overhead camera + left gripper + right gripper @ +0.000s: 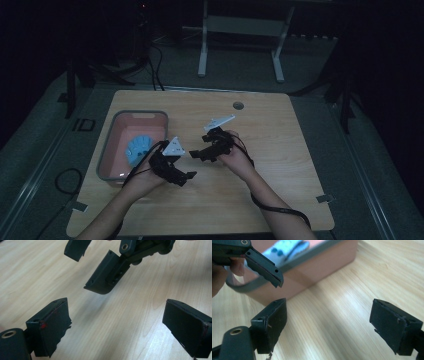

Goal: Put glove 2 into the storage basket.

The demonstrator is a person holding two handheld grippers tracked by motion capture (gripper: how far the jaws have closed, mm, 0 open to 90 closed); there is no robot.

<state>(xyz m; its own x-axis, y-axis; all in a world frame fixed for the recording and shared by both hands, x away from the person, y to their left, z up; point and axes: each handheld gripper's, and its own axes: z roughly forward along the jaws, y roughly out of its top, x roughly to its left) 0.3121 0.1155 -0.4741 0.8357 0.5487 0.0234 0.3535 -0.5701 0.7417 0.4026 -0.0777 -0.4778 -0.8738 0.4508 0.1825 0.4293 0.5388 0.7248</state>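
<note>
Left gripper [187, 176] nearest camera, jaws spread, empty, over bare table [280, 195] beside pink tub [106, 155]. Blue thing [136, 149] lies in tub. Right gripper [196, 155] just beside, also spread, empty. Step looks like pause between picks; next move needs reach into tub. Blue thing dim, blurred, identity unclear.

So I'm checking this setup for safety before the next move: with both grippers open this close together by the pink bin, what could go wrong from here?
1. The left gripper and right gripper hover open, jaws near each other above the table; a hasty move could knock them together.
2. The pink bin sits right beside the left hand; a sideways swing might bump or shove it.
3. The blue object lies deep in the bin, so reaching in risks catching a jaw on the rim.
</note>
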